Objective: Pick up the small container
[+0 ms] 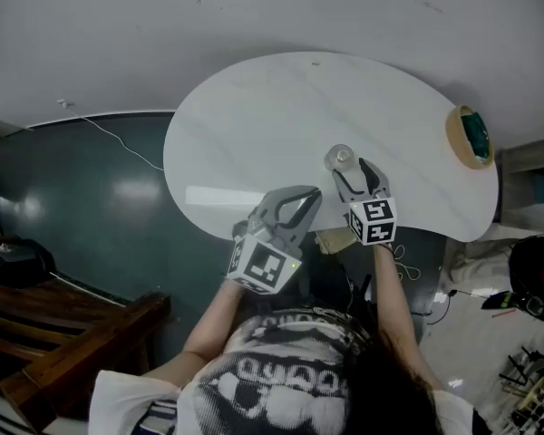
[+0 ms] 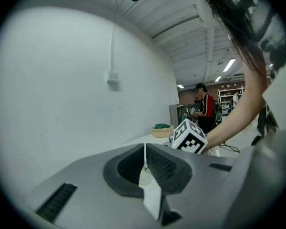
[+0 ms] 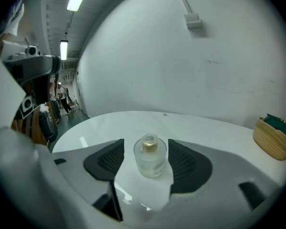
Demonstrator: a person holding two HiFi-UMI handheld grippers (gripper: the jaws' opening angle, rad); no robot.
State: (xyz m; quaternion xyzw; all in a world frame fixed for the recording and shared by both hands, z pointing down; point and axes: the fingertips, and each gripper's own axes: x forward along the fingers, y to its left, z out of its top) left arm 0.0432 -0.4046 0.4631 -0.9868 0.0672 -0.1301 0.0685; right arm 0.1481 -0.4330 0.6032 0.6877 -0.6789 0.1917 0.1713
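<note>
The small container (image 1: pixel 342 159) is a clear round bottle with a narrow neck, standing upright near the front edge of the white table (image 1: pixel 254 125). In the right gripper view the small container (image 3: pixel 150 156) stands between the jaws of my right gripper (image 3: pixel 146 146). A narrow gap shows on each side of it, so neither pad (image 3: pixel 186 163) touches it. In the head view my right gripper (image 1: pixel 352 169) reaches over the table edge around it. My left gripper (image 1: pixel 310 195) hovers at the table's front edge, left of the bottle. Its jaws (image 2: pixel 144 159) are pressed together with nothing held.
A woven basket (image 1: pixel 471 137) with green contents sits at the table's right end, seen also in the right gripper view as the basket (image 3: pixel 275 137). A wooden bench (image 1: pixel 63 333) stands on the dark floor at lower left. A person (image 2: pixel 206 111) stands far behind.
</note>
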